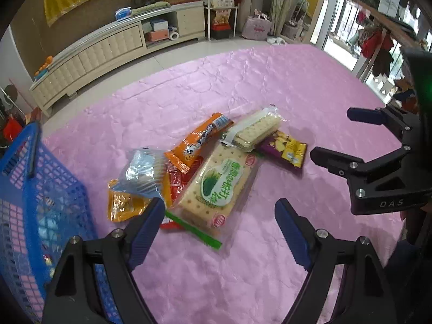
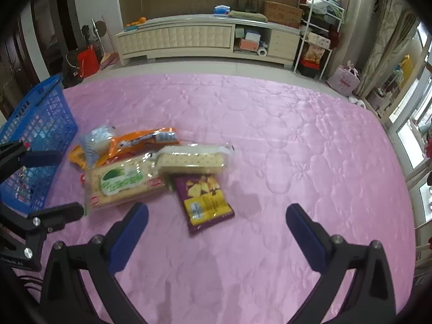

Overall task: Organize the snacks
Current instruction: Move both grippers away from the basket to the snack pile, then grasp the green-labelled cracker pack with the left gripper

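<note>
A pile of snack packs lies on the pink tablecloth [image 1: 243, 86]. A large cracker pack with a green label [image 1: 218, 186] [image 2: 121, 183] lies in front. A clear pack of cream crackers [image 1: 253, 131] [image 2: 191, 159] rests beside it. A purple and yellow chip bag [image 1: 286, 147] [image 2: 205, 202], an orange wrapper [image 1: 199, 140] [image 2: 145, 137], a clear blue bag [image 1: 145, 172] [image 2: 97, 140] and a yellow pouch [image 1: 124, 205] lie around them. My left gripper [image 1: 220, 208] is open just short of the large pack. My right gripper [image 2: 217, 213] [image 1: 332, 135] is open, over the chip bag's near end.
A blue plastic basket [image 1: 40, 194] [image 2: 40, 124] stands at the table's left edge with some items inside. Beyond the table are a cream TV cabinet [image 2: 205, 37], a white shelf rack [image 2: 321, 32] and a balcony door at the right.
</note>
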Available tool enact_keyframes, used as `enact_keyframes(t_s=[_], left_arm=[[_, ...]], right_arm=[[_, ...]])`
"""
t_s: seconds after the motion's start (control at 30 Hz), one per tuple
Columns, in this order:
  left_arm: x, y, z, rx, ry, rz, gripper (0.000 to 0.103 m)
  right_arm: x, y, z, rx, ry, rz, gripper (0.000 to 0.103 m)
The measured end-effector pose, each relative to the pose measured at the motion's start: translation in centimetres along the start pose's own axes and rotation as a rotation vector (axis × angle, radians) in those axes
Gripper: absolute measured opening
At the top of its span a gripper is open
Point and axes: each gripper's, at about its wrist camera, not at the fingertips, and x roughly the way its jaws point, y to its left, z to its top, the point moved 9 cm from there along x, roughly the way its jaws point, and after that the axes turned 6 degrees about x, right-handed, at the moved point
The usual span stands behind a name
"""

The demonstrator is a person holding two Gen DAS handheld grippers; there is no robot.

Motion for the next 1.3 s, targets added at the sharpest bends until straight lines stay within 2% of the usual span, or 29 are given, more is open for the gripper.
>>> enact_keyframes(t_s=[0.1,0.3,0.6,0.67,0.8,0.87,0.93,1.17,1.3], left_arm=[[1.2,-0.2,0.5,0.034,0.019,-0.001,0.082],[4.0,-0.2,0.6,0.065,0.072,-0.001,0.082],[6.9,0.3,1.2,0.026,0.122,-0.006,0.082],[7.4,0.0,1.3,0.01,0.131,-0.03,0.082],[7.7,-1.2,1.7,0.076,0.146,-0.016,0.082],[7.5,-2.0,1.6,0.092,0.151,-0.018,0.068],[7.1,-2.7,1.6,0.069,0.157,-0.052,0.055],[6.2,-3.8,0.8,0.049,0.145,-0.045,0.054],[5.0,-3.3,-0.5,0.022,0.12,-0.06,0.054]], right_arm=[[0.8,-0.4,0.0,0.005,-0.025,-0.007,0.103],[2.4,-1.0,-0.4,0.007,0.0,-0.007,0.103],[2.9,-1.9,-0.9,0.014,0.011,-0.009,0.103],[3.1,-2.1,-1.0,0.01,0.015,-0.017,0.103],[3.3,-2.7,-1.4,0.021,0.027,-0.018,0.103],[3.3,-2.9,-1.5,0.03,0.027,-0.018,0.103],[3.2,-3.0,-1.5,0.036,0.027,-0.018,0.103],[3.4,-2.8,-2.0,0.041,0.039,-0.012,0.103],[3.5,-2.7,-2.0,0.096,0.058,0.058,0.103]])
